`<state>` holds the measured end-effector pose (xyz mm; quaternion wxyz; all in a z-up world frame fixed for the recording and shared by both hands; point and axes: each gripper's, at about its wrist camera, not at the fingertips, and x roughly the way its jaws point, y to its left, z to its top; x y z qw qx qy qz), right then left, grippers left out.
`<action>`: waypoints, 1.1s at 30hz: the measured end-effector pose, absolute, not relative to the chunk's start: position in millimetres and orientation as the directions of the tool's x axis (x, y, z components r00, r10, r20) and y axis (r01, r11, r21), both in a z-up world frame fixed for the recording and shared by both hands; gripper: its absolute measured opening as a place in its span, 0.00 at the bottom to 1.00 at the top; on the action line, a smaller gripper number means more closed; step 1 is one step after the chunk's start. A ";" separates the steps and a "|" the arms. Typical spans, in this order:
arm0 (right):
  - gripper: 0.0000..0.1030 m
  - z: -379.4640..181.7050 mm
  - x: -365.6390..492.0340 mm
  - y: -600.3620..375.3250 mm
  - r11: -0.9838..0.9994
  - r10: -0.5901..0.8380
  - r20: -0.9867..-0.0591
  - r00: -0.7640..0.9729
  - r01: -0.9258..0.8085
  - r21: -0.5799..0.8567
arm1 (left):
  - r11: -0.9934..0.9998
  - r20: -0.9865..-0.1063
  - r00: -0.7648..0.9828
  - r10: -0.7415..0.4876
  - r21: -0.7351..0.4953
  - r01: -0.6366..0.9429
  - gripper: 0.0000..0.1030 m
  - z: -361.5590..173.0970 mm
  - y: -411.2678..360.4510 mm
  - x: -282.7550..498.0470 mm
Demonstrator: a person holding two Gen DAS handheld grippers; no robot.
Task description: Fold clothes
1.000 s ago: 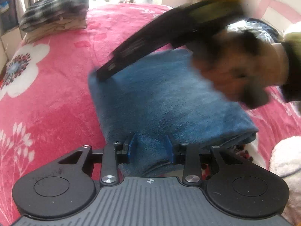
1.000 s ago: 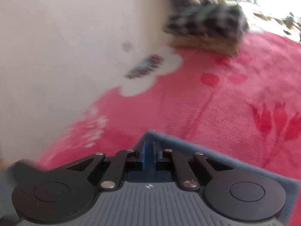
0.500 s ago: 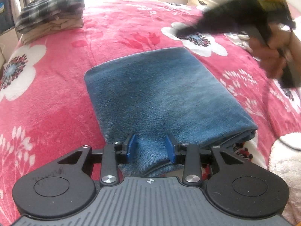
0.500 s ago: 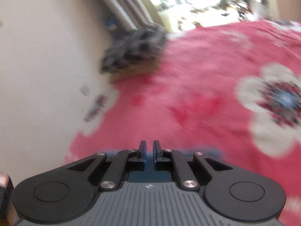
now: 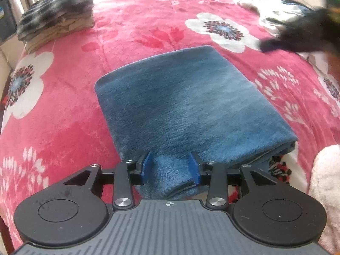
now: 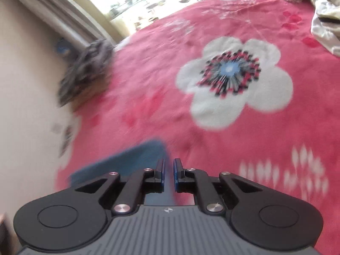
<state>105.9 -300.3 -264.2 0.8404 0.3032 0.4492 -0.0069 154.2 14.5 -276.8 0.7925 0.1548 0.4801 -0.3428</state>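
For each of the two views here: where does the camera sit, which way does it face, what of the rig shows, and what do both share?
Left wrist: on the left gripper, looking down at the folded jeans, whose near edge lies between its fingers; the right gripper is blurred at right.
Right wrist: on the right gripper, facing across the blanket, jaws slightly apart, just opening, with nothing gripped.
Shared: jeans, blanket, plaid pile.

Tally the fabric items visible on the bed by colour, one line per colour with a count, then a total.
Blue: 1, folded denim piece, left claw astride its near edge
Plaid grey: 1, folded garment topping the corner stack
Beige: 1, folded garment beneath it
White or cream: 1 loose heap, pieces not separable
Total: 4
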 end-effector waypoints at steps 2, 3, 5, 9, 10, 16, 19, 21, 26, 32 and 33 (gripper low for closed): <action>0.10 -264.9 85.7 -286.9 0.814 0.314 -0.761 0.567 0.252 0.524 | 0.727 -0.868 0.309 -0.388 -0.082 0.682 0.38 -277.0 14.0 153.0; 0.10 -272.3 78.2 -278.6 0.816 0.330 -0.773 0.541 0.249 0.522 | 0.731 -0.869 0.312 -0.383 -0.079 0.678 0.38 -276.7 13.5 152.4; 0.11 -305.2 73.9 -263.2 0.834 0.317 -0.836 0.447 0.290 0.470 | 0.739 -0.871 0.318 -0.375 -0.073 0.670 0.38 -276.3 11.7 151.3; 0.19 -317.8 61.0 -267.2 0.774 0.309 -0.842 0.443 0.397 0.493 | 0.747 -0.876 0.321 -0.360 -0.064 0.662 0.39 -275.2 7.5 152.4; 0.19 -307.2 55.8 -269.8 0.765 0.310 -0.827 0.470 0.394 0.510 | 0.748 -0.878 0.320 -0.357 -0.064 0.660 0.39 -274.7 6.7 153.4; 0.19 -286.4 32.6 -245.9 0.802 0.347 -0.792 0.502 0.278 0.528 | 0.763 -0.881 0.328 -0.340 -0.054 0.644 0.40 -273.4 5.0 153.0; 0.10 -319.1 34.3 -227.9 0.841 0.326 -0.866 0.379 0.302 0.449 | 0.773 -0.884 0.328 -0.332 -0.055 0.633 0.40 -273.1 3.6 153.0; 0.10 -332.7 32.0 -220.8 0.855 0.315 -0.894 0.318 0.315 0.413 | 0.777 -0.886 0.327 -0.328 -0.056 0.627 0.40 -271.6 3.5 154.0; 0.15 -295.7 15.2 -227.2 0.858 0.311 -0.869 0.385 0.280 0.431 | 0.784 -0.888 0.335 -0.315 -0.044 0.620 0.40 -255.3 7.1 152.9; 0.16 -240.1 21.1 -232.8 0.882 0.294 -0.803 0.518 0.178 0.437 | 0.800 -0.841 0.375 -0.391 -0.109 0.590 0.41 -216.5 15.2 153.3; 0.16 -236.5 26.2 -231.2 0.891 0.282 -0.795 0.537 0.160 0.425 | 0.802 -0.834 0.382 -0.398 -0.115 0.586 0.41 -213.8 11.7 156.9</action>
